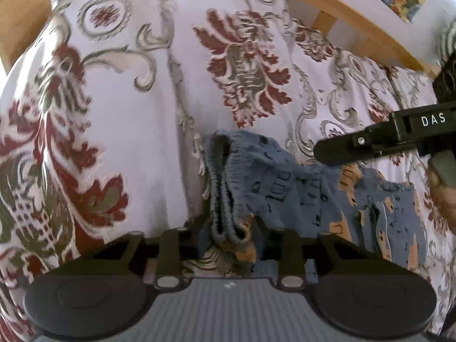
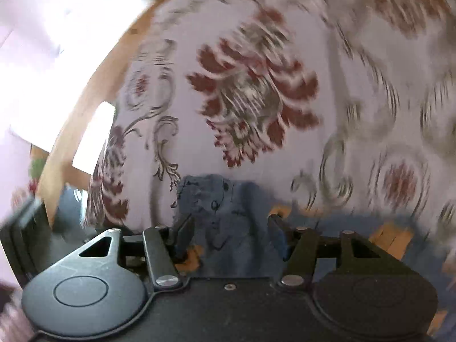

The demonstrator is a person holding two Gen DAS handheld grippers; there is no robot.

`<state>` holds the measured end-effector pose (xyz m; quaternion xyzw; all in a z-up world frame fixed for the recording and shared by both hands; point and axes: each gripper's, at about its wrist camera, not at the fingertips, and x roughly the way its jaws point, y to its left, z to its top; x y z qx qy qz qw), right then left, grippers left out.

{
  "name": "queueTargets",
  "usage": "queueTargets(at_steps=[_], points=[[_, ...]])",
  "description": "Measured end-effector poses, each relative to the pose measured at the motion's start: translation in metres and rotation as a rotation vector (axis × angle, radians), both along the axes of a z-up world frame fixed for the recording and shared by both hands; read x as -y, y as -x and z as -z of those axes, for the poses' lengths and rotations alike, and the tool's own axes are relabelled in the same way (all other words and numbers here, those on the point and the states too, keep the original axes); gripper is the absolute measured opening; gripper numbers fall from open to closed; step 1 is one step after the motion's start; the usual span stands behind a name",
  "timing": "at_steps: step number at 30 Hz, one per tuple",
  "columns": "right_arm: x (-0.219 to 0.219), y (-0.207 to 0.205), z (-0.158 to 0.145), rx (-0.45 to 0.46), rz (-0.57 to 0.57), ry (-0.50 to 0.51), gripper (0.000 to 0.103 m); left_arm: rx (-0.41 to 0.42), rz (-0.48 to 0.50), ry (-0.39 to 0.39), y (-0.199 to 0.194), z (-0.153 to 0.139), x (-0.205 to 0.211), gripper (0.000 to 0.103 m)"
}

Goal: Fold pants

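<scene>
**Pants gathered up, fold not yet laid flat**

The pants (image 1: 285, 176) are bunched on the floral bedspread (image 1: 128, 108), beside the wooden bed frame (image 1: 327, 2). The left gripper (image 1: 233, 233) has its fingers clamped on the elastic waistband (image 1: 225, 196). The right gripper (image 2: 228, 228) has its fingers pressed on a raised fold of the blue cloth; that view is blurred. Judging by the crumpled layers and loose leg ends (image 1: 399, 222), the fold looks part done: smoothing and a final fold remain
</scene>
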<state>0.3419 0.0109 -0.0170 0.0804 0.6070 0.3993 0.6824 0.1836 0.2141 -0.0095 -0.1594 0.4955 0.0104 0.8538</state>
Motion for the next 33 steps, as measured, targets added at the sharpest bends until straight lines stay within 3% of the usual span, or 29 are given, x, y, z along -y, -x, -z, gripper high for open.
queueTargets(at_steps=[2,5,8,11,13,17,20,25,33], points=[[0.003,0.001,0.006,-0.037,0.034,0.004,0.059,0.004,-0.020,0.026,0.000,0.003,-0.005,0.029],[0.016,0.010,0.007,-0.001,0.077,0.001,0.056,0.008,-0.046,0.064,0.000,0.005,-0.010,0.030],[0.039,0.034,0.011,0.106,0.140,0.014,0.044,0.010,-0.078,0.092,-0.002,0.008,-0.012,0.034],[0.055,0.073,0.017,0.291,0.139,0.063,0.035,0.009,-0.096,0.078,-0.006,0.010,-0.008,0.034],[0.062,0.095,0.027,0.364,0.157,0.098,0.028,0.004,-0.118,0.063,-0.009,0.011,-0.005,0.024],[0.058,0.131,0.054,0.456,0.159,0.180,0.021,0.006,-0.154,0.073,-0.008,0.011,-0.006,0.019],[0.049,0.147,0.069,0.525,0.143,0.230,0.021,0.029,-0.146,0.060,-0.004,0.007,-0.001,0.018],[0.045,0.163,0.065,0.628,0.123,0.235,0.024,0.102,-0.081,0.041,0.002,-0.008,0.013,0.018],[0.056,0.170,0.066,0.633,0.142,0.196,0.030,0.167,0.030,0.016,0.000,-0.036,0.038,0.018]])
